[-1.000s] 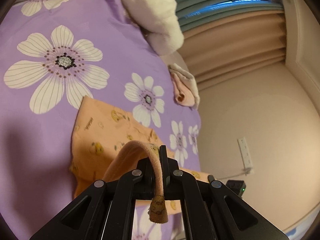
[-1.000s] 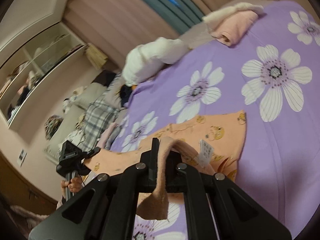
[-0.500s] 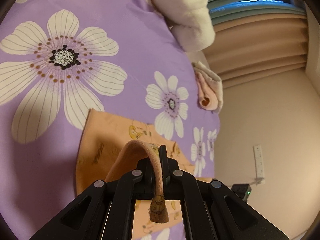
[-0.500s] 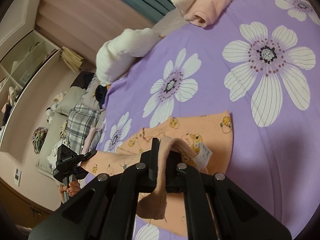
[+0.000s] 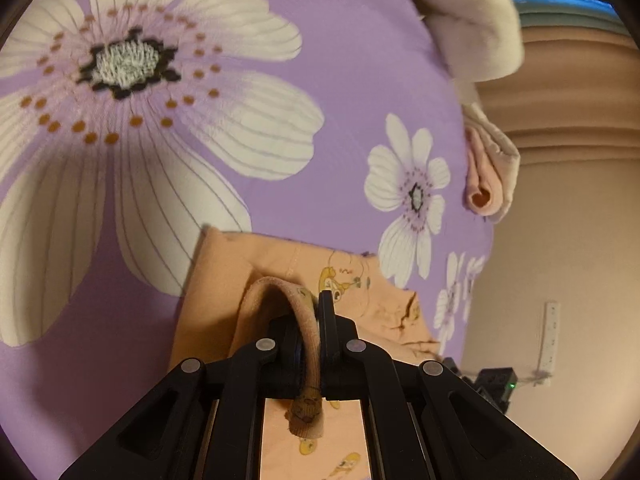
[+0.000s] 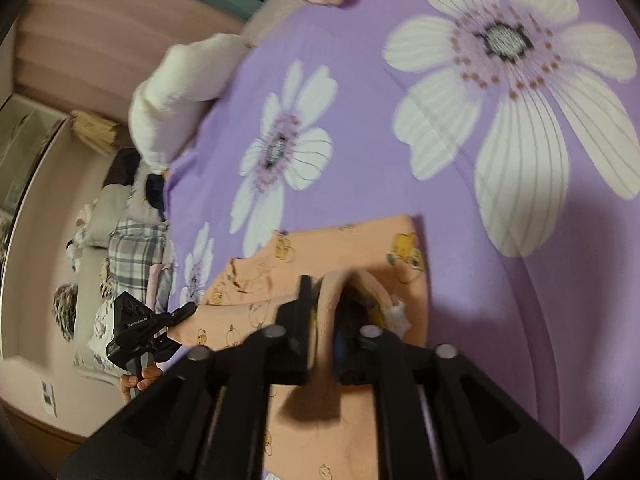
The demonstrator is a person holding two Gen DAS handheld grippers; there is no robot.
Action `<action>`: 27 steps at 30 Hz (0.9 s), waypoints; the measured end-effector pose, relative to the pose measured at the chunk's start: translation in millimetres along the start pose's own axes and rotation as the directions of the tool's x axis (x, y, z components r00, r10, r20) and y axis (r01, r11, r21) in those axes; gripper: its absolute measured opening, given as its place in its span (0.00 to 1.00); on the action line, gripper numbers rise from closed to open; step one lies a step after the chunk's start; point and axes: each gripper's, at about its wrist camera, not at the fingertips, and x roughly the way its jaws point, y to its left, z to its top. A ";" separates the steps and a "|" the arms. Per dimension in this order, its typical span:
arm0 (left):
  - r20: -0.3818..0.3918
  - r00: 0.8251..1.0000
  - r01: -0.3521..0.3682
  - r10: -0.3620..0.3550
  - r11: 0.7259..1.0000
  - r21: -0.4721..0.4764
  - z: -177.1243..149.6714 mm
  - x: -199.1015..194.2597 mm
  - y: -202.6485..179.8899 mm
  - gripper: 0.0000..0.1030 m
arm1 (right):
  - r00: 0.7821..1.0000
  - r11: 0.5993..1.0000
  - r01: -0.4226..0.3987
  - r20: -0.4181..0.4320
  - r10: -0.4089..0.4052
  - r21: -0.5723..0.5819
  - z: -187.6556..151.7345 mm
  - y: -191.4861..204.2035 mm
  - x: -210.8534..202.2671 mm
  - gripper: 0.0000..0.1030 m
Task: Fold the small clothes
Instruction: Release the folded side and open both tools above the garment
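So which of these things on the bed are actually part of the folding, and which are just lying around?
Part of the job:
- orange printed garment
- left gripper, shut on its edge
- right gripper, fingers just opening around the edge

Lying about:
- rolled pink cloth
- white fluffy bundle
- plaid cloth

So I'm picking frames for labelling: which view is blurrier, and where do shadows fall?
Right wrist view: motion-smeared, worst on the white pillow; shadow darkens the purple sheet right of the orange garment. Left wrist view: sharper, soft at the big flower; shadow lower left.

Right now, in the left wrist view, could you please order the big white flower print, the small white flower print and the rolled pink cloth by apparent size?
1. Big white flower print, though nearest the camera.
2. Small white flower print.
3. Rolled pink cloth.
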 end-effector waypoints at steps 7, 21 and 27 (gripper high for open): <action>0.000 0.989 0.148 -0.150 0.974 -0.171 22.3 3.8 13.9 0.00 | 0.984 0.953 -0.173 0.001 0.178 0.247 19.4 -24.9 3.5 0.46; 0.243 0.960 0.191 -0.135 0.956 -0.222 43.1 -56.7 29.4 0.59 | 0.952 0.937 -0.251 0.237 0.194 0.242 28.2 -30.5 -35.2 0.48; 0.189 0.979 -0.100 0.078 0.989 0.110 4.8 -60.4 -14.8 0.59 | 0.980 0.989 -0.103 0.160 0.118 -0.103 7.6 28.2 -48.9 0.47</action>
